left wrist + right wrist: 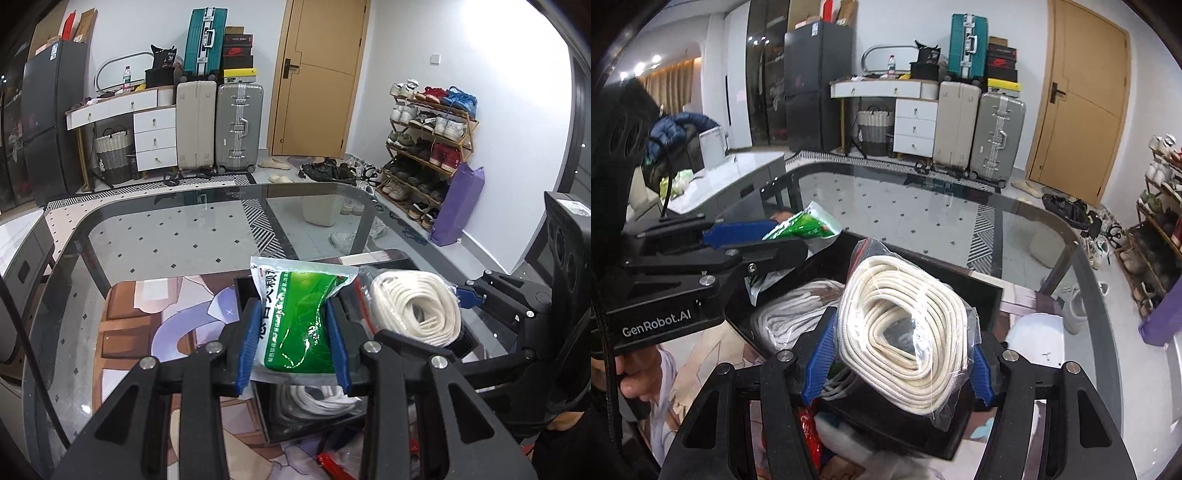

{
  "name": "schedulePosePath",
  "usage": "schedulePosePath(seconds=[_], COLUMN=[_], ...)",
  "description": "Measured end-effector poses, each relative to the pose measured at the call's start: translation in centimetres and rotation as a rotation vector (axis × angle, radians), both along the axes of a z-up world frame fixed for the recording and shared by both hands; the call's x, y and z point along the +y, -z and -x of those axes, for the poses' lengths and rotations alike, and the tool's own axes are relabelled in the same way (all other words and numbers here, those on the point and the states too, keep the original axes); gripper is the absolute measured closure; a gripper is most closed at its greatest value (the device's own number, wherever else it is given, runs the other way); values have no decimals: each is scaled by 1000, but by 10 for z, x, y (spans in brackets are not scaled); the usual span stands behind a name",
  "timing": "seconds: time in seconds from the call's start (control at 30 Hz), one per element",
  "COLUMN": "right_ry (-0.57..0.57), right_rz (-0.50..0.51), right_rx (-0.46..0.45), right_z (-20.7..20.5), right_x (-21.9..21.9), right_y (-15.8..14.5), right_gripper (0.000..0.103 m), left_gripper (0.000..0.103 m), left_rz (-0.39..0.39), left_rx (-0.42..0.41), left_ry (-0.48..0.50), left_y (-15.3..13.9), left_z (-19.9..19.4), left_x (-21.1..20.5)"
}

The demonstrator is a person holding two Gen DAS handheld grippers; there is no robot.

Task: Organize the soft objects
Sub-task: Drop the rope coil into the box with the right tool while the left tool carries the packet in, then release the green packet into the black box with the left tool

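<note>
a: above the black box point(982, 295) on the glass table point(166, 236), the left gripper point(293, 345) is clamping the green-and-white packet point(295, 314) between its blue pads.

b: noted. the right gripper point(899, 363) is squeezing the bagged white rope coil point(905, 328) just beside it; another bagged rope bundle point(790, 317) is lying inside the box.

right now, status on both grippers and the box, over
Left gripper shut on green-and-white plastic packet. Right gripper shut on bagged coil of white rope. Both over black open box, another bagged white coil inside. Nothing blocking.
</note>
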State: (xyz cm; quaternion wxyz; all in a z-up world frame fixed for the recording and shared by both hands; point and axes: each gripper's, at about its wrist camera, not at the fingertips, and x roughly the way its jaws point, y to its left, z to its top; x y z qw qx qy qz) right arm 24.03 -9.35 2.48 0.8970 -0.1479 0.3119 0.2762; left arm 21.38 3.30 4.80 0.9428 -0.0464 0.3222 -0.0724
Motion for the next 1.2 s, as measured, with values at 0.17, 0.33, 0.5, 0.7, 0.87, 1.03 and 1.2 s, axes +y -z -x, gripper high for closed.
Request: schedulePosePath(seconds=[0.17, 0.33, 0.5, 0.7, 0.87, 1.03, 1.2], right_ry=[-11, -27, -48, -34, 29, 72, 98], right_rz=[40, 52, 60, 23, 3, -32, -60], right_rx=[17, 39, 48, -19, -53, -47, -34], right_z=[-14, -30, -35, -18, -3, 9, 25], right_x=[5, 6, 6, -7, -26, -50, -70], right_y=[8, 13, 14, 5, -3, -7, -1], right_gripper=[40, 40, 37, 12, 7, 6, 6], left_gripper=[69, 69, 68, 68, 67, 67, 68], left_rz=[-19, -43, -37, -80, -103, -108, -100], left_rx=[-7, -10, -6, 3, 12, 15, 36], left_ry=[10, 36, 38, 45, 50, 43, 62], left_y=[2, 1, 1, 6, 11, 20, 19], left_z=[-2, -2, -1, 1, 4, 10, 15], left_x=[-5, -12, -13, -22, -32, -39, -43])
